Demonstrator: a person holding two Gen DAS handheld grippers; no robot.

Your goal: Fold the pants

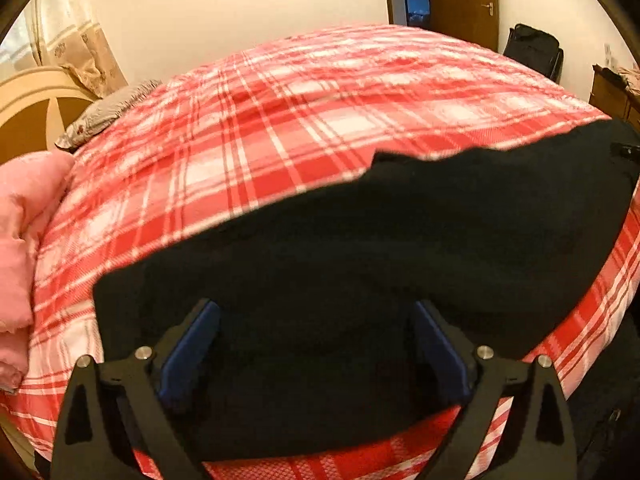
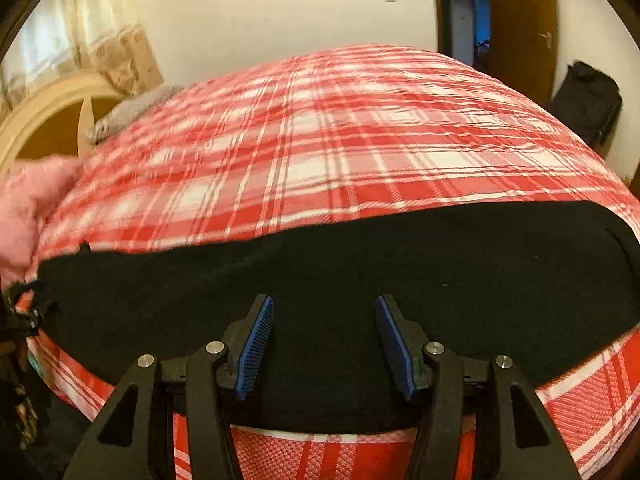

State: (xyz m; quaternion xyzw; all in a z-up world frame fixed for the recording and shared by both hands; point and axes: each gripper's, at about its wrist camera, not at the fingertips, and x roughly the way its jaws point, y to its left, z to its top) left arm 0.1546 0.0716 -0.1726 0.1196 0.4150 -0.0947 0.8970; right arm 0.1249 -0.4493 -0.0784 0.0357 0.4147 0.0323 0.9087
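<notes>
Black pants [image 1: 360, 240] lie flat along the near edge of a bed with a red and white plaid cover [image 1: 280, 112]. In the left wrist view my left gripper [image 1: 316, 312] stands open just above the cloth near the bed's edge, blue pads [image 1: 192, 344] wide apart, nothing between them. In the right wrist view the same black pants [image 2: 320, 264] stretch from left to right across the near part of the plaid cover [image 2: 320, 140]. My right gripper [image 2: 325, 304] is open over the pants' near edge, with its blue pads [image 2: 256, 348] apart and empty.
A pink quilt [image 1: 20, 248] is bunched at the bed's left side, with a grey pillow [image 1: 104, 116] and a cream headboard [image 1: 36, 100] behind it. A brown door [image 1: 464, 0], a black bag [image 1: 536, 50] and a wooden dresser [image 1: 612, 92] stand at the far right.
</notes>
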